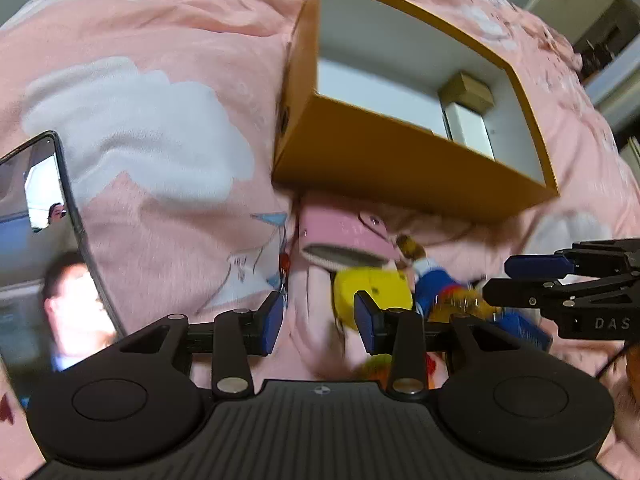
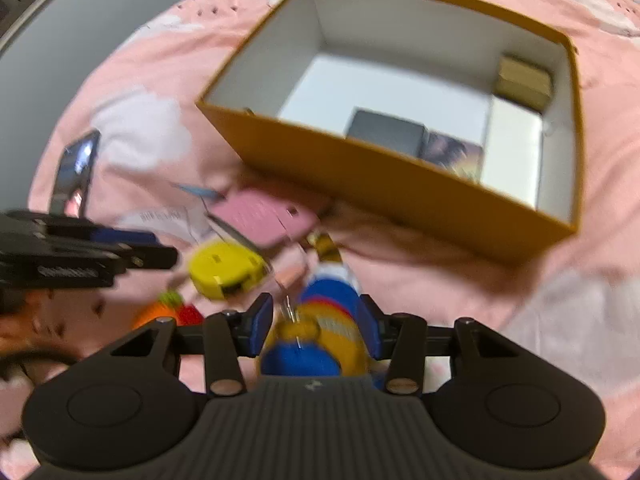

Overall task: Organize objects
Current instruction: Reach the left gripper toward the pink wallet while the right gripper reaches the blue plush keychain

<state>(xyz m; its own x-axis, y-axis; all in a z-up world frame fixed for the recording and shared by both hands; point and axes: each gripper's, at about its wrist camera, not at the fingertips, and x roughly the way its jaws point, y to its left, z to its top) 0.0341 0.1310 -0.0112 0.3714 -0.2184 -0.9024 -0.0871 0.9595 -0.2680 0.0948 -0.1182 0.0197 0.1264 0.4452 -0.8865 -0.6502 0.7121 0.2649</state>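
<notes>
Two grippers work over a pink bedspread printed with white clouds. The right gripper has its jaws around a blue and yellow toy, blue pads on either side of it, though blur hides whether they press it. The left gripper hangs with jaws open and nothing between them, just above the cloth, with a yellow tape measure just beyond its right finger. Behind the tape measure lies a pink case, and beside it in the right wrist view an orange and red soft toy. Farther back sits an open yellow cardboard box with white inner walls; inside it are a white box, a small brown box, a dark grey box and a dark printed card. A phone stands at the left edge of the left wrist view, its glass reflecting a person. Past the bedspread, a grey floor shows on one side and pale shelving on the other.
</notes>
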